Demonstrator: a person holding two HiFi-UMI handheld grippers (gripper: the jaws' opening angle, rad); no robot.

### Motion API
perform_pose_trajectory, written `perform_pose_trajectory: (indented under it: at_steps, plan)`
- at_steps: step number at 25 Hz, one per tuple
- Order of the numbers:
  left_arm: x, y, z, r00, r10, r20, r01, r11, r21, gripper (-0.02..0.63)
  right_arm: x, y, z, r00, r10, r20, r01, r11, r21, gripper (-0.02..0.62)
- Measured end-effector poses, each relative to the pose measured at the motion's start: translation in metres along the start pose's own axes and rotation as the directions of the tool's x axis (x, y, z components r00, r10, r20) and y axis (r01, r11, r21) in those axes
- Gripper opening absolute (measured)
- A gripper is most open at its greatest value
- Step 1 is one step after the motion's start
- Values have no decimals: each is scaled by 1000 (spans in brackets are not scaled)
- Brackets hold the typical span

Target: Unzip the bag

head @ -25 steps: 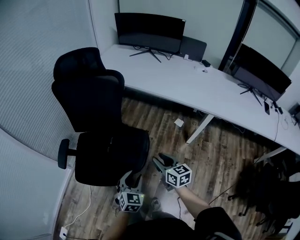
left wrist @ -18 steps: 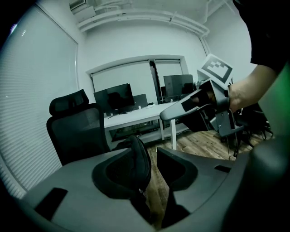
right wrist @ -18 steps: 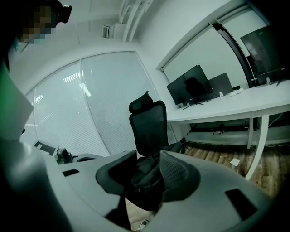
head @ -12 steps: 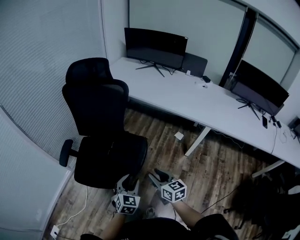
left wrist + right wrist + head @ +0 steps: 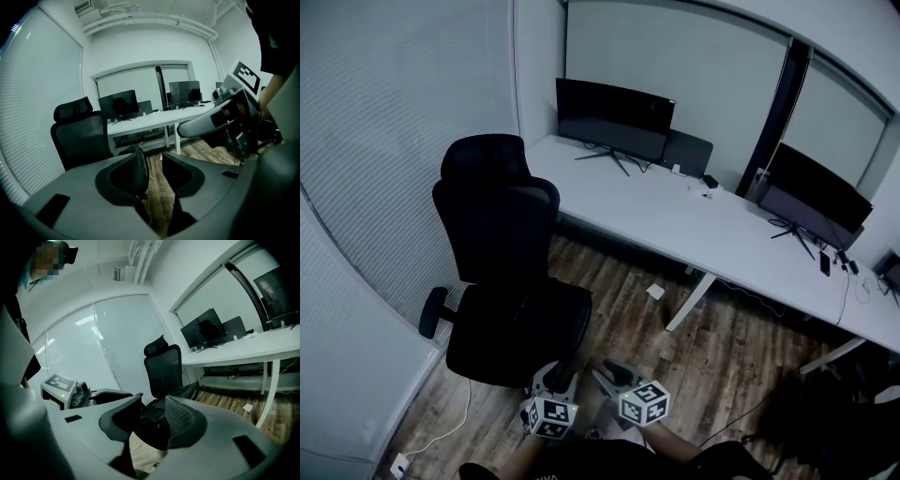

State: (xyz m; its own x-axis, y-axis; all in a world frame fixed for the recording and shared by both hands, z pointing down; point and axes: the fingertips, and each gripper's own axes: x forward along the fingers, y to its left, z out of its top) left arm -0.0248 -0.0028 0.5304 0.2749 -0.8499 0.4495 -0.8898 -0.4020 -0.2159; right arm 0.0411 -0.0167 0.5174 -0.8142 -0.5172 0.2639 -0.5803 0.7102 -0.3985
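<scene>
Left grey plastic gripper [image 5: 555,377], right grey plastic gripper [image 5: 612,373]: black moulded jaw pads [image 5: 186,420], one dimpled. Each carries a white cube with black square markers [image 5: 644,403]. Dark sleeve [image 5: 275,33], probably black; lighting's dim.

blocked: chair [image 5: 502,309] seat just ahead of left gripper [image 5: 555,375]; free: bare floor [image 5: 722,347] between right gripper [image 5: 609,370] and desk [image 5: 703,225]

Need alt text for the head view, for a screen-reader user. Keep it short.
Seen from steeply above, a person holds the left gripper and right gripper, both open and empty, low in front of a black office chair on a wood floor. Behind the chair, a long white desk carries two dark monitors.
</scene>
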Motion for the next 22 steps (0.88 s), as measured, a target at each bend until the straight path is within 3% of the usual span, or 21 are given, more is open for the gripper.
perform_pose_trajectory:
  at_steps: [9,19,22]
  plan:
    - [-25,-9,27,999,-32,44,30,999,35,164,-30,16,21,1000,-14,23,16,997,-79,141]
    - [-47,2,45,996,-4,85,3,1000,13,164,-42,26,43,999,-6,46,11,992,-122,140]
    - [-51,7,52,995,12,99,-13,1000,6,163,-44,25,46,999,-17,47,23,992,-122,99]
